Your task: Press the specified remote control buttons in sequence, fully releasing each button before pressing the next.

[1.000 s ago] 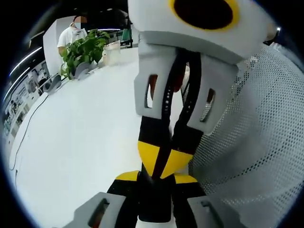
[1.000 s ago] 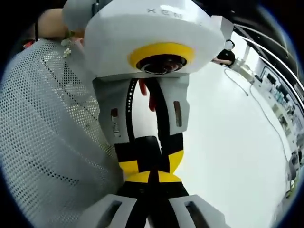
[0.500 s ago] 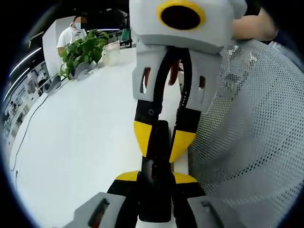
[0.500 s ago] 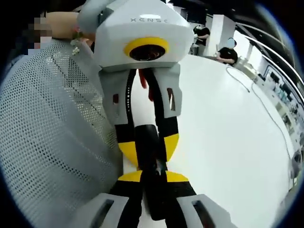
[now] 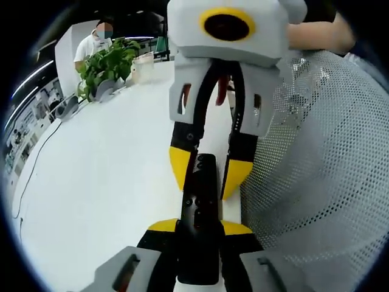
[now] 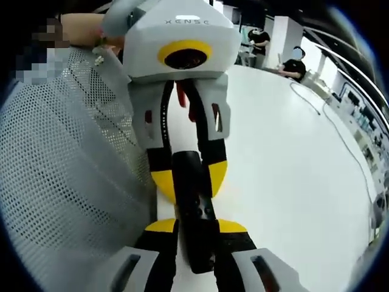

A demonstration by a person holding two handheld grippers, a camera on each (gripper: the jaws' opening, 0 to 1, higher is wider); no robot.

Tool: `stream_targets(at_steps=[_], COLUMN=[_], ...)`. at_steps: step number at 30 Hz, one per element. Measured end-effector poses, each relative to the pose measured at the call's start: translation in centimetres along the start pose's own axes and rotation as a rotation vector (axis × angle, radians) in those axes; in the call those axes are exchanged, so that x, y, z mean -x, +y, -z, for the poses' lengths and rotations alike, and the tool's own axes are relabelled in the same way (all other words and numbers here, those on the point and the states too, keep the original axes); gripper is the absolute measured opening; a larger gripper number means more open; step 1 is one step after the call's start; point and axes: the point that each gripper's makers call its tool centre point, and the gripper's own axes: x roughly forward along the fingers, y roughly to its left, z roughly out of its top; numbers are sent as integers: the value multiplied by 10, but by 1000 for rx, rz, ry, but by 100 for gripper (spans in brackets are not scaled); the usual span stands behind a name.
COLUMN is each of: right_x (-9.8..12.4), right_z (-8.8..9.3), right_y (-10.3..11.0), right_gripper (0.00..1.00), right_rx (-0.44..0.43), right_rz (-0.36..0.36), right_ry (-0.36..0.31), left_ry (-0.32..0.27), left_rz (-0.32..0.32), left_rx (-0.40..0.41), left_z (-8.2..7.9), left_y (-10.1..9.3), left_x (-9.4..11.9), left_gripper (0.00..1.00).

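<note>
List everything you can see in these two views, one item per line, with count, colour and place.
remote control: one, black, between both grippers' jaws
table: one, white, beneath everything
potted plant: one, green, far table edge
cable: one, black, lying across the table
mesh surface: one, grey, beside the grippers
people: several, in the background
left gripper: white, yellow tips, jaws on the remote
right gripper: white, yellow tips, jaws flank the remote

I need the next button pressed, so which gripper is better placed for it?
Probably the right. The left gripper seems clamped on the remote, steadying it, while the right gripper has its jaws apart near the buttons.
</note>
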Motion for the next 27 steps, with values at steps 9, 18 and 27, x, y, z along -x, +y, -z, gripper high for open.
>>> stream_targets(at_steps=[9,18,27], right_x=[3,6,4], right_z=[13,22,25], right_y=[-5,-7,-7], right_gripper=[22,22,22], right_rx=[4,-5,23], right_rz=[17,17,20], right_ry=[47,69,84], left_ry=[2,4,3], left_rz=[0,1,1], left_rx=[-1,-2,-1], left_z=[0,0,0], left_y=[0,0,0], left_x=[0,0,0], left_gripper=[25,25,25])
